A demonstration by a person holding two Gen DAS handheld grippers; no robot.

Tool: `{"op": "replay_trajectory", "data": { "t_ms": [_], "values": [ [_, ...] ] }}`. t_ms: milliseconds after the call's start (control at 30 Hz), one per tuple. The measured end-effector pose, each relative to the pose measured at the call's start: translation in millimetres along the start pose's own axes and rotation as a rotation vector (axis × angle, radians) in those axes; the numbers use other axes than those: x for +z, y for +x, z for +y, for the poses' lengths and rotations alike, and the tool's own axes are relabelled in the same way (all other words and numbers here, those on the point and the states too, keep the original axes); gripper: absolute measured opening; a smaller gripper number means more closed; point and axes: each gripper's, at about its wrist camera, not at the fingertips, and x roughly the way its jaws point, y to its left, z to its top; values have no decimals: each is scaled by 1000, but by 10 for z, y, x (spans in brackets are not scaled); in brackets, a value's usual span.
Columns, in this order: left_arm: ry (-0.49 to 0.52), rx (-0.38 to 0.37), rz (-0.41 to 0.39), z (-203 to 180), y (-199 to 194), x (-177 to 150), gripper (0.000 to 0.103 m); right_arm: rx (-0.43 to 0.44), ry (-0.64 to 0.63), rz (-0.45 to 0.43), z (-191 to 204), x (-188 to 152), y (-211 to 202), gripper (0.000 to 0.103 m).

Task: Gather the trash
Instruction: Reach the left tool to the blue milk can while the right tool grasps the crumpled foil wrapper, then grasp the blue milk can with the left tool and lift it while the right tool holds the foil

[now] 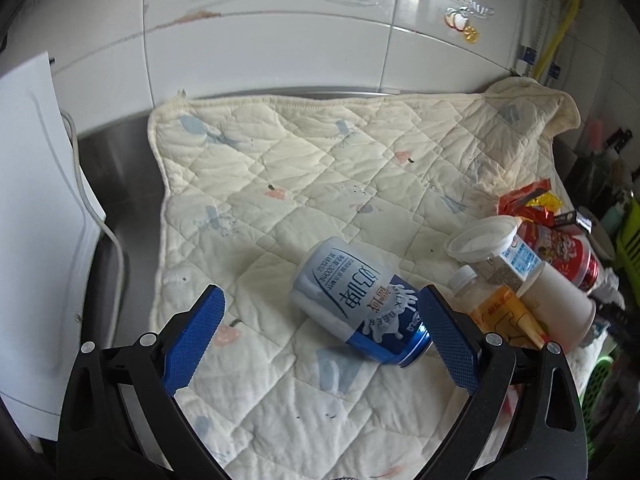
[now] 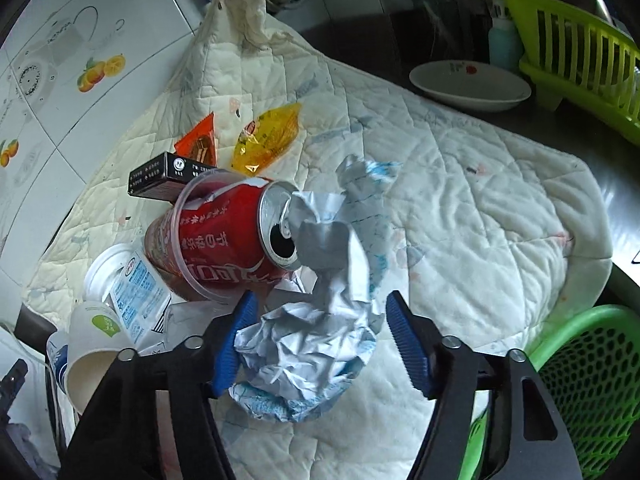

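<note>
In the left wrist view a blue-and-white milk beer can (image 1: 360, 302) lies on its side on a quilted cream mat (image 1: 304, 168). My left gripper (image 1: 320, 308) is open, its right finger beside the can's blue base and its left finger well apart from the can. In the right wrist view a crumpled white-and-blue paper wad (image 2: 316, 344) lies between the open fingers of my right gripper (image 2: 320, 316); the left pad seems to touch it, the right is apart. A red cola can (image 2: 228, 240) lies inside a clear plastic cup just beyond.
More trash is piled on the mat: a paper cup (image 2: 94, 356), a white labelled carton (image 2: 132, 284), a black box (image 2: 164, 178), orange (image 2: 200, 144) and yellow (image 2: 272, 136) wrappers. A green mesh basket (image 2: 580, 384) stands at the right, with a white bowl (image 2: 468, 84) and green rack (image 2: 576, 44) behind.
</note>
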Motion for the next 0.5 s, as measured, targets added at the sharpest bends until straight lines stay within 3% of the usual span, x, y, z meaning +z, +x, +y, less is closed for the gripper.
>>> {"op": "replay_trajectory", "data": {
  "t_ms": [67,167,500],
  "values": [
    [-31,0,24,-9,68,33,95,8,11,10,-28,2,32,48],
    [-98,-3,70,10,191,77,95,19,10,9,-53,7,32,43],
    [-291,-46,196,97,575,90,95,35,-22,-33,-94,-2,-142,37]
  ]
}}
